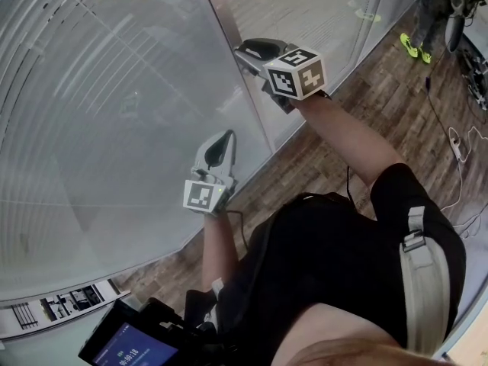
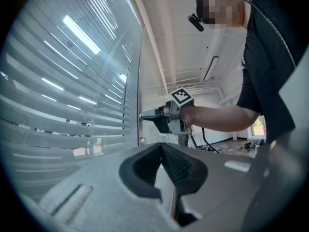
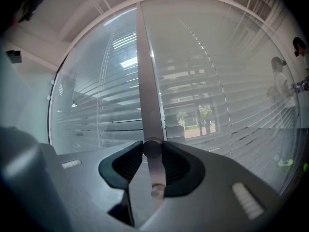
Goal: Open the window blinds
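Slatted window blinds hang behind the glass panes on both sides of a metal mullion. My right gripper is held level against that mullion, with its two dark pads shut on a small round knob. In the left gripper view, the right gripper touches the frame at the knob. A second small knob sits lower on the mullion. My left gripper hangs lower, to the left and away from the glass. Its pads are together and hold nothing. The slats are partly tilted, with greenery visible between them.
Wood-look flooring runs along the glass wall. A person in bright yellow-green shoes stands far right, and cables with a power strip lie nearby. A device with a lit screen is at the bottom left.
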A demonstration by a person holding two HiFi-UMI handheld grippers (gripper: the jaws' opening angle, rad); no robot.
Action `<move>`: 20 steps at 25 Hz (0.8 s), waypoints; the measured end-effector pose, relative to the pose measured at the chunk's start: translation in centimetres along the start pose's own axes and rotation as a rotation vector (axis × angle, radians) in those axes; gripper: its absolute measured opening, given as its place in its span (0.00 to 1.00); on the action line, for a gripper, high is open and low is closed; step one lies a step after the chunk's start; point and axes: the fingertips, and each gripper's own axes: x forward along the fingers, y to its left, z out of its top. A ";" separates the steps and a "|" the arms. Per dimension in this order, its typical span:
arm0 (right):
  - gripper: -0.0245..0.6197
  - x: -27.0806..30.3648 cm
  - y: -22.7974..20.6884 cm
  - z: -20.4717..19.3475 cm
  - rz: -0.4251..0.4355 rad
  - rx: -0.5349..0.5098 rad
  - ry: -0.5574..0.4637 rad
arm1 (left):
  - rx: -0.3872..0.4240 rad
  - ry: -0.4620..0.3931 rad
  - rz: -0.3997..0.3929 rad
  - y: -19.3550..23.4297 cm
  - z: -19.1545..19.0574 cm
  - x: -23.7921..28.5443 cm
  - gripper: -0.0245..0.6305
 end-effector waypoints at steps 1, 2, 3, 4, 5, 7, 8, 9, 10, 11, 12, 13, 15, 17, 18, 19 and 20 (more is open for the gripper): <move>0.24 0.0 0.1 0.0 0.001 0.000 -0.003 | 0.002 0.001 0.001 0.0 0.0 0.0 0.04; 0.24 0.0 0.1 0.0 0.001 -0.002 -0.005 | 0.004 0.002 0.001 0.0 0.0 0.0 0.04; 0.24 0.0 0.1 0.0 -0.002 -0.008 -0.006 | 0.005 0.002 0.000 0.0 0.0 0.1 0.04; 0.24 0.0 0.0 0.0 -0.005 -0.022 -0.007 | 0.005 0.000 -0.002 0.0 0.0 0.1 0.04; 0.24 -0.1 0.0 0.0 -0.008 -0.046 -0.008 | 0.003 -0.003 -0.005 -0.1 0.0 0.2 0.04; 0.24 -0.1 0.2 -0.1 -0.003 -0.106 -0.011 | -0.001 -0.011 -0.014 -0.2 0.1 0.1 0.04; 0.25 -0.1 0.4 -0.1 0.002 -0.137 -0.013 | -0.002 -0.011 -0.018 -0.3 0.1 0.1 0.04; 0.26 -0.1 0.5 0.0 0.004 -0.170 -0.017 | -0.002 -0.010 -0.020 -0.4 0.0 0.2 0.04; 0.27 -0.2 0.6 0.2 0.001 -0.209 -0.019 | -0.003 -0.009 -0.022 -0.5 0.0 0.2 0.04; 0.29 -0.4 0.7 0.4 -0.004 -0.254 -0.020 | -0.004 -0.009 -0.023 -0.5 -0.1 0.3 0.04; 0.33 -0.5 1.0 0.6 -0.007 -0.300 -0.019 | -0.005 -0.008 -0.024 -0.6 -0.1 0.3 0.04; 0.36 -0.6 1.3 0.8 -0.007 -0.342 -0.017 | -0.005 -0.007 -0.024 -0.6 -0.1 0.3 0.04; 0.38 -0.7 1.7 0.9 0.001 -0.420 -0.007 | -0.006 -0.005 -0.023 -0.6 -0.2 0.3 0.04; 0.39 -0.8 2.2 0.7 0.015 -0.529 0.016 | -0.007 -0.003 -0.024 -0.6 -0.2 0.4 0.04; 0.37 -0.9 2.4 0.6 0.022 -0.609 0.038 | -0.007 -0.002 -0.025 -0.7 -0.2 0.4 0.04; 0.34 -0.9 2.7 0.6 0.021 -0.704 0.064 | -0.008 -0.002 -0.026 -0.7 -0.2 0.4 0.04; 0.36 -1.0 2.8 0.6 0.010 -0.806 0.089 | -0.007 -0.002 -0.027 -0.7 -0.1 0.4 0.04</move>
